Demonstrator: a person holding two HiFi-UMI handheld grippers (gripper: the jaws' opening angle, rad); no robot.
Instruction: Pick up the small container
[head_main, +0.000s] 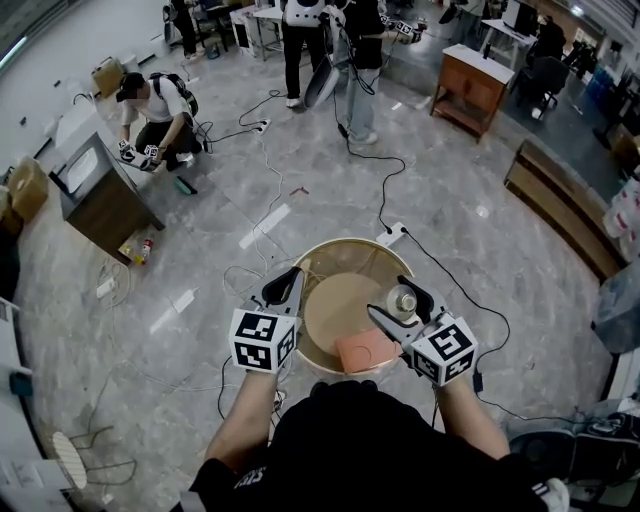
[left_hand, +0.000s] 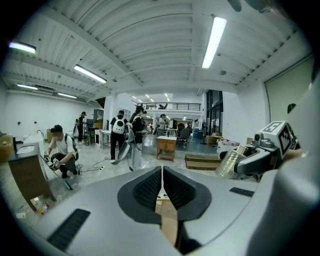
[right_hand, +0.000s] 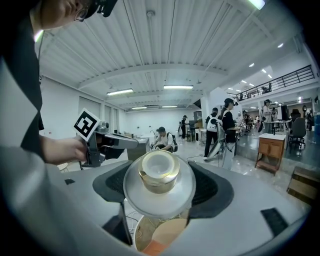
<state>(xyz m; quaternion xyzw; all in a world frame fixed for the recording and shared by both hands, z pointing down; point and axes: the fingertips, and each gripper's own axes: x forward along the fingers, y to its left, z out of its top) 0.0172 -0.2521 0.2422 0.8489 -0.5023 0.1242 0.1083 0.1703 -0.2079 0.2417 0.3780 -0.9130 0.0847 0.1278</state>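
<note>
The small container (head_main: 404, 299) is a silvery round pot with a gold neck, and it is lifted over the right part of the round wooden table (head_main: 322, 250). My right gripper (head_main: 401, 303) is shut on it. In the right gripper view the small container (right_hand: 159, 172) fills the gap between the dark pads (right_hand: 209, 189), its opening facing the camera. My left gripper (head_main: 289, 284) hovers at the table's left rim, jaws pressed together with nothing held. In the left gripper view, that left gripper (left_hand: 162, 175) is shut, and the small container (left_hand: 230, 162) shows at the right.
An orange pad (head_main: 366, 350) lies on the table's near edge. Cables and a power strip (head_main: 391, 235) run across the grey floor behind the table. A dark cabinet (head_main: 100, 197) stands far left, a wooden desk (head_main: 470, 88) and a bench (head_main: 560, 212) at right. Several people work further back.
</note>
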